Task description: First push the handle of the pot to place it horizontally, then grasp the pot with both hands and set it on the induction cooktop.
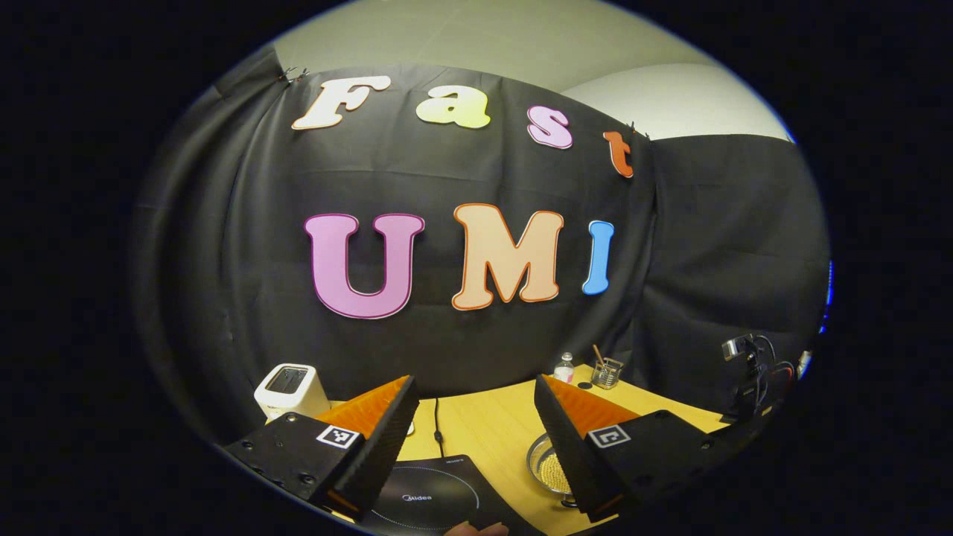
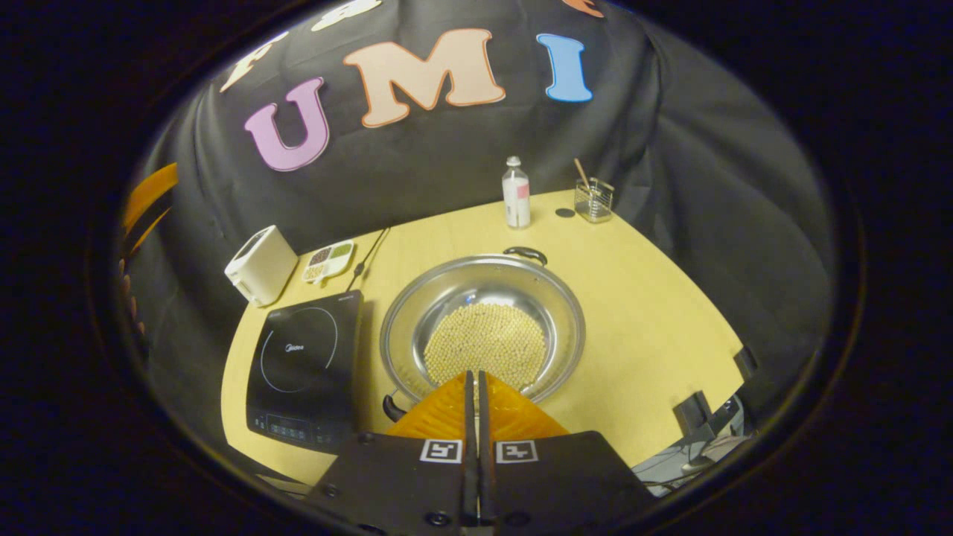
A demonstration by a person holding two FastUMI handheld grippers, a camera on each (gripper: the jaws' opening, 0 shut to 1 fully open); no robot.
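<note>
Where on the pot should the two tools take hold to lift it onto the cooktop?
Probably at the two small loop handles of the pot: one at the far rim, one at the near-left rim. The bowl is wide, shallow and full of beans, so a rim pinch looks unsteady. One tool from each opposite side, level, seems best. The cooktop lies just to its left.

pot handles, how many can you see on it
2. One handle is on the far rim of the pot, toward the bottle; the other handle is on the near rim, left of the right gripper.
</note>
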